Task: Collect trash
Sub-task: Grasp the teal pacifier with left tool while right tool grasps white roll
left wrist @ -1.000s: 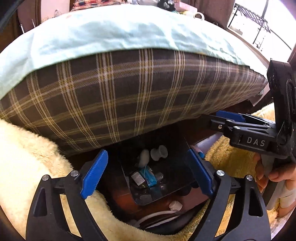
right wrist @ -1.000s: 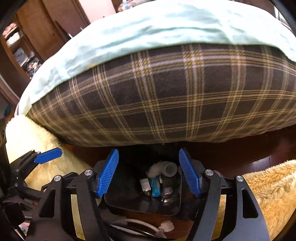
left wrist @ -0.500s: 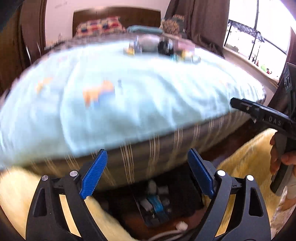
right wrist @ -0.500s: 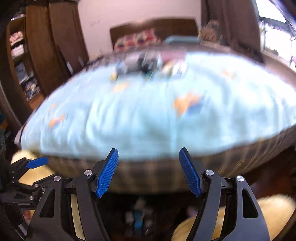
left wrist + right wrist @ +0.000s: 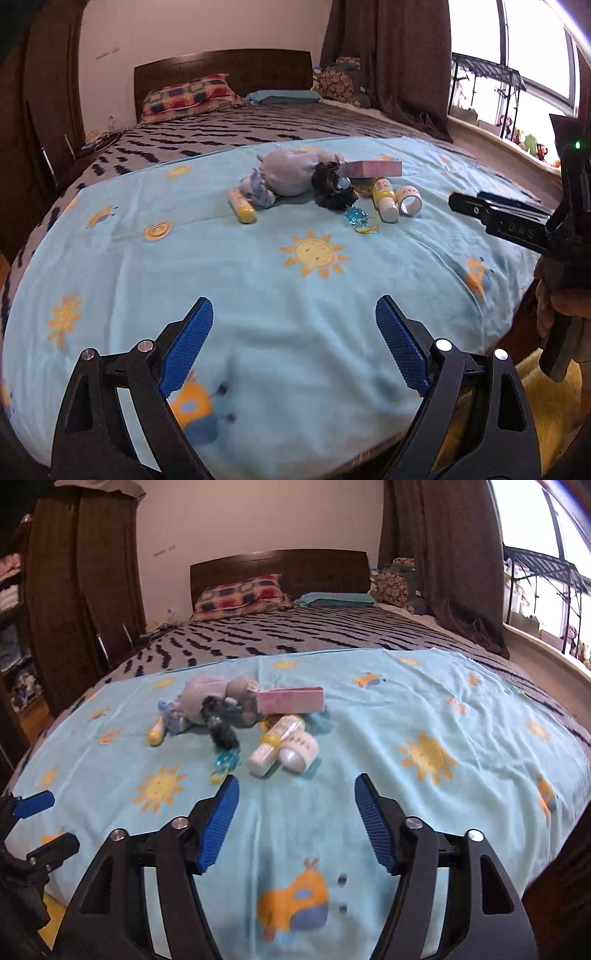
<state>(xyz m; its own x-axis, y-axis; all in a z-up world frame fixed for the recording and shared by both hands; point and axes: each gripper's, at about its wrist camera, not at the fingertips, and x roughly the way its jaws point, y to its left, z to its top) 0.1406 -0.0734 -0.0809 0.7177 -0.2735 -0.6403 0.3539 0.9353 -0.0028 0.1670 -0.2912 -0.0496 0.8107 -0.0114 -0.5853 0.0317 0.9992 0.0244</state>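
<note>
Left wrist view first: the left tongs (image 5: 291, 347) hang wide open and empty over the near edge of the light blue blanket (image 5: 258, 288) on the bed. The trash pile sits well ahead and a touch to the right: a grey cloth bundle (image 5: 291, 171), a yellow tube (image 5: 242, 209) lying aslant with its rounded end toward the camera, a black fluffy clump (image 5: 332, 190), a pink box (image 5: 371, 169) lying crosswise at the back, a small yellow-and-white bottle (image 5: 384, 201) pointing its cap this way, a tape ring (image 5: 410, 199), and a blue trinket (image 5: 356, 218) nearest of all. The other tool shows at the right edge, side-on.

Over to the right wrist view: the right tongs (image 5: 295, 821) are spread open too, nothing between the blue pads. Here the pile lies straight ahead and slightly left, clearly closer. The bottle (image 5: 277, 746) runs diagonally, white cap toward the tongs, with the tape ring (image 5: 299, 755) touching it on the right.

My call: the right hand is the nearer one, and the bottle's cap end looks the easiest first grab. Plenty of bare blanket lies all round the pile, and no edge crowds the approach.
</note>
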